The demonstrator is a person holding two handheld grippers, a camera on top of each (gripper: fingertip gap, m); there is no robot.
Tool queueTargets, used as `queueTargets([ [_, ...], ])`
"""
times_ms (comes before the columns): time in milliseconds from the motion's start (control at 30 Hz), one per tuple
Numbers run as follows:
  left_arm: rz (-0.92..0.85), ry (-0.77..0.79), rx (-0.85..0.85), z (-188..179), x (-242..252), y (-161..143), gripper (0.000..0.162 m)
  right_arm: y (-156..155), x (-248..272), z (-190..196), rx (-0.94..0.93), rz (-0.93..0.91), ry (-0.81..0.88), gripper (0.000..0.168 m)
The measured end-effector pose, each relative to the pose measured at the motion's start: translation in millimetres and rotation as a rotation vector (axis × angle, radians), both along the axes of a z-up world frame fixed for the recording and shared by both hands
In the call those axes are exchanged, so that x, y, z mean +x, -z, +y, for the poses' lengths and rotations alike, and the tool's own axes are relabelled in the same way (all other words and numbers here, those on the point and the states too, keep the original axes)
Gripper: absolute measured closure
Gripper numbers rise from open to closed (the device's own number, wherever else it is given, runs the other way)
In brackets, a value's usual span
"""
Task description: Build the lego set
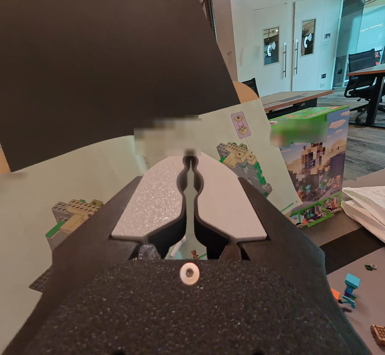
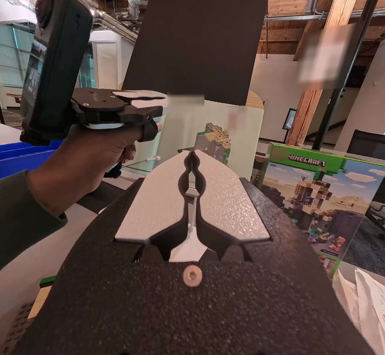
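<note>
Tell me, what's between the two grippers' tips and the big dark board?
The open instruction booklet, propped against the dark board. Both wrist views show its pages just past the right gripper and left gripper.

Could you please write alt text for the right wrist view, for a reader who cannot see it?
The right gripper points, fingers shut with nothing between them, at an open instruction booklet propped upright against a dark board. To its left a hand holds the left gripper level toward the booklet; the green set box stands on the right.
</note>
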State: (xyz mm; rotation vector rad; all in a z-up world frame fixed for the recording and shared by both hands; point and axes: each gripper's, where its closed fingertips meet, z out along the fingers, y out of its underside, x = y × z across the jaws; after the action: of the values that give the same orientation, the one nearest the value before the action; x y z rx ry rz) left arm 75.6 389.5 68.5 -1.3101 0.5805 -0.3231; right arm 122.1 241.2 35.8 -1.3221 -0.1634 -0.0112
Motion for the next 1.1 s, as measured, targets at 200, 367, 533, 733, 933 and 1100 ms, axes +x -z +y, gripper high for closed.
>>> queueTargets([
  [200, 0.0, 0.034, 0.008, -19, 5, 4, 0.162, -1, -3, -1, 0.004, 0.001, -0.002, 0.168],
  [367, -0.003, 0.054, 0.008, -35, -4, 10, 0.162, -1, -8, -1, 0.008, -0.019, -0.003, 0.168],
  [533, 0.05, 0.114, -0.023, -67, -34, 30, 0.162, 3, -12, 1, -0.009, -0.011, -0.022, 0.168],
  [733, 0.144, 0.136, 0.006, -133, -119, 21, 0.162, 7, -21, 2, -0.022, -0.003, -0.06, 0.168],
  [933, 0.294, -0.01, -0.025, -175, -253, 25, 0.162, 15, -38, 2, -0.044, -0.041, -0.081, 0.168],
  [1100, 0.47, -0.257, -0.179, -173, -408, 54, 0.162, 19, -51, 0, -0.039, -0.114, -0.068, 0.168],
])
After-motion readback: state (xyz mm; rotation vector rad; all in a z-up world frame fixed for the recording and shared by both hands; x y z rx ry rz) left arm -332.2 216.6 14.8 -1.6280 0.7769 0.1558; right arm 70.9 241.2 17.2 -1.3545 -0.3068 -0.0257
